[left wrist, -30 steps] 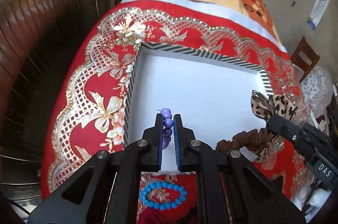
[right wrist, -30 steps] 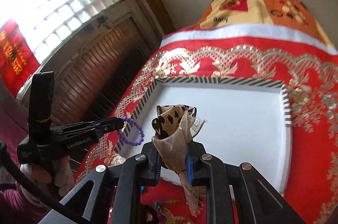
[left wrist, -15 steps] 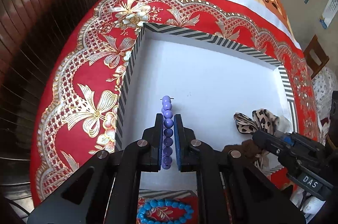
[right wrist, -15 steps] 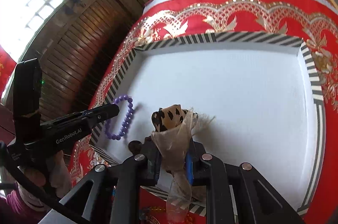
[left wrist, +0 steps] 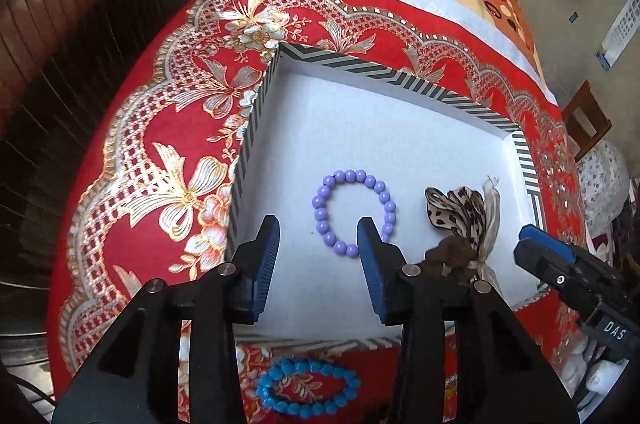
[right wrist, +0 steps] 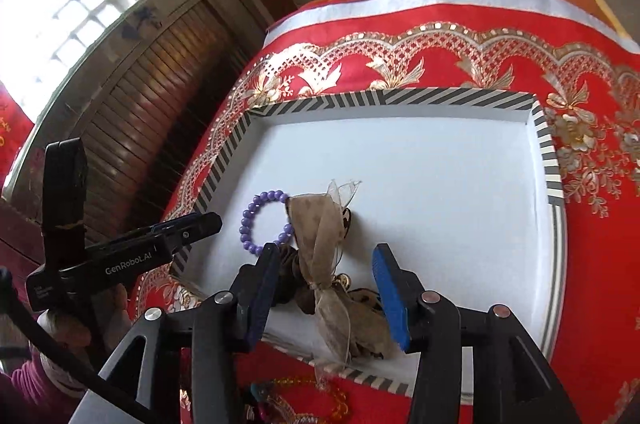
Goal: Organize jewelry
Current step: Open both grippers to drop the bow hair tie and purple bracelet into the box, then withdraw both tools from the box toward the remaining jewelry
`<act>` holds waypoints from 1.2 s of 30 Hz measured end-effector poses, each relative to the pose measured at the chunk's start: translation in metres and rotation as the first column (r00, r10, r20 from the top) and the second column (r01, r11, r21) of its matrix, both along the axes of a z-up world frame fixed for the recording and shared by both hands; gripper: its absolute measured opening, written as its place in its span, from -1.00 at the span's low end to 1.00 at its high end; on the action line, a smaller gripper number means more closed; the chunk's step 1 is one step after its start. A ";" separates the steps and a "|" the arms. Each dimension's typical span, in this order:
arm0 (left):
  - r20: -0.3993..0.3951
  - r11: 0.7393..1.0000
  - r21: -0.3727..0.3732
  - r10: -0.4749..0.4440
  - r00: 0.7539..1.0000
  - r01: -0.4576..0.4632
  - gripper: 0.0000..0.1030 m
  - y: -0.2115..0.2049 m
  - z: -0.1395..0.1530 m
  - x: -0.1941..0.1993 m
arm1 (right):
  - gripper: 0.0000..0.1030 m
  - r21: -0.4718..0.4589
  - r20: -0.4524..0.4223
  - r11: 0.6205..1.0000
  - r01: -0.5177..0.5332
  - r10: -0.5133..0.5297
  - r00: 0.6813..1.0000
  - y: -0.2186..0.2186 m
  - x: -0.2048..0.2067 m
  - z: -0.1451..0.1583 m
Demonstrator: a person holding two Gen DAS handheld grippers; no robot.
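We had the left claw (left wrist: 318, 238) pitched steeply down over the near left part of the striped tray (left wrist: 400, 73), its jaws opening and already wide, gripping nothing; the purple bracelet (left wrist: 354, 212) lay flat on the tray floor just ahead of the fingertips, its near arc showing in the gap between them; our right claw (right wrist: 326, 264) likewise angled down at the tray's near edge, jaws opening, and the leopard hair bow (right wrist: 320, 244) lay loose between them, pads apparently clear of it, its ribbon running lengthwise away from us; the bow touched or overlapped the bracelet's right side; a blue bracelet (left wrist: 308, 386) waited on the red cloth (left wrist: 132, 159) outside the tray, directly beneath the left claw, so we judged that hand nearer for it.
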State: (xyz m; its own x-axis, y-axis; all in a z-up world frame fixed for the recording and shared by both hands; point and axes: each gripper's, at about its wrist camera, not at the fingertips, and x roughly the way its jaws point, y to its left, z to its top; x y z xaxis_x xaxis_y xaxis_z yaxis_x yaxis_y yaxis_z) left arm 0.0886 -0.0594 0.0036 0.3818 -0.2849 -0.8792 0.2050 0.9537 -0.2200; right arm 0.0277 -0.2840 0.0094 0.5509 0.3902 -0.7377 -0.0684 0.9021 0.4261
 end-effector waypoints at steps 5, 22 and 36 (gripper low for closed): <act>0.020 1.000 0.011 0.008 1.000 -0.009 -0.23 0.006 0.008 -0.017 | -0.10 -0.027 0.023 1.000 -0.002 0.003 1.000 0.009 -0.014 0.010; 0.123 0.996 0.082 0.030 0.992 -0.041 -0.23 0.029 0.029 -0.097 | -0.10 -0.122 0.093 0.992 0.019 -0.007 0.996 0.053 -0.078 0.028; 0.204 0.994 0.102 0.015 0.979 -0.036 -0.23 0.062 0.048 -0.172 | 0.06 -0.133 0.144 0.990 0.042 -0.022 0.989 0.093 -0.144 0.041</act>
